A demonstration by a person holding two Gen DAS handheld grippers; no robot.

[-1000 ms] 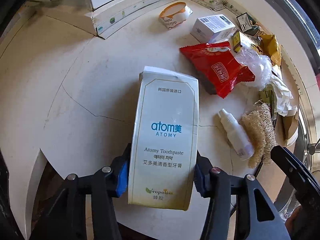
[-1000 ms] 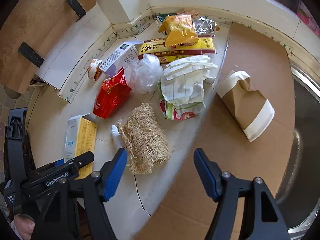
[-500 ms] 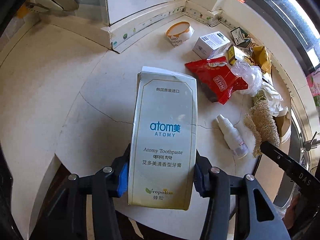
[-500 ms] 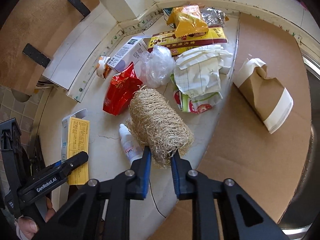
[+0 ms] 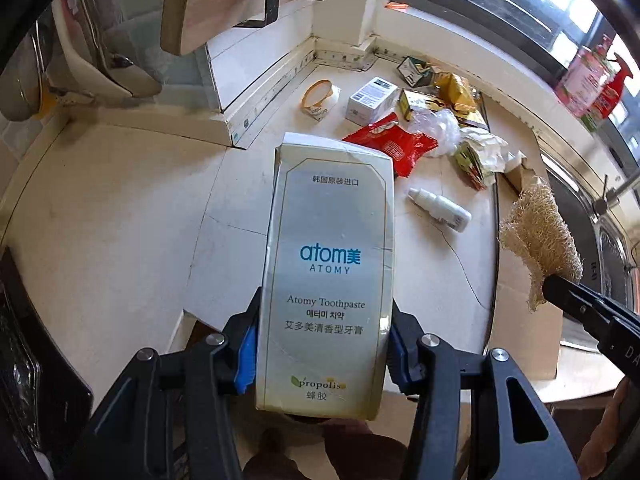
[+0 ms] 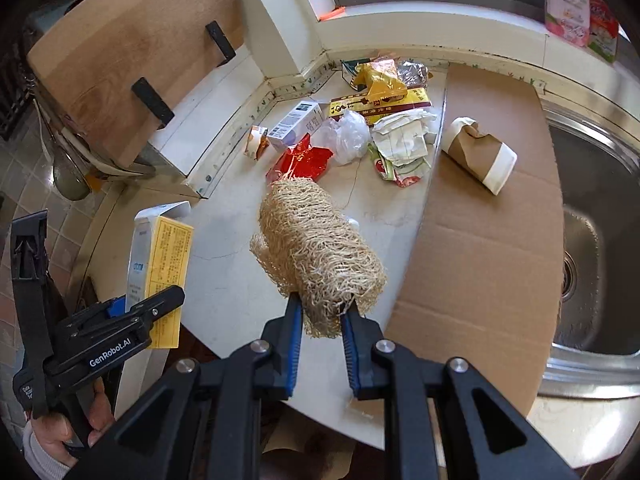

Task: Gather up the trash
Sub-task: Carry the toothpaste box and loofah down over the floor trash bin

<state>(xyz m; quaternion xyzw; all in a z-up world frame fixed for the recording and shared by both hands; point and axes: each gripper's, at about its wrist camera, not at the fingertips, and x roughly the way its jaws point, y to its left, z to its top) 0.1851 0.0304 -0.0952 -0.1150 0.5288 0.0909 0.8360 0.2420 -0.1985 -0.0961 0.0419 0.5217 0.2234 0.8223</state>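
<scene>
- The left gripper (image 5: 322, 354) points steeply down over the edge of the pale stone counter (image 5: 132, 220), its blue pads clamped on both long sides of a tall silver-and-white cardboard toothpaste box (image 5: 330, 276), which stands upright between the fingers and clear of the counter.
- In the right wrist view the same box (image 6: 158, 256) shows its yellow back panel, and a hand (image 6: 60, 438) with a pale sleeve cuff wraps the handle below.
- The right gripper (image 6: 320, 320) also tilts downward; its jaws are nearly together, pinching the lower end of a tan, coarse-fibred loofah roll (image 6: 320, 252), lifted off the counter and leaning away from the camera.
- From the left wrist view the loofah (image 5: 536, 236) hangs over the brown cardboard sheet (image 5: 520, 320), beside the steel sink (image 6: 592, 240).
- On the counter: a small white dropper bottle (image 5: 440, 208), a red foil wrapper (image 5: 394, 144), a crumpled clear plastic bag (image 5: 438, 126), a white carton (image 5: 372, 98) and a crushed brown paper cup (image 6: 478, 154).
</scene>
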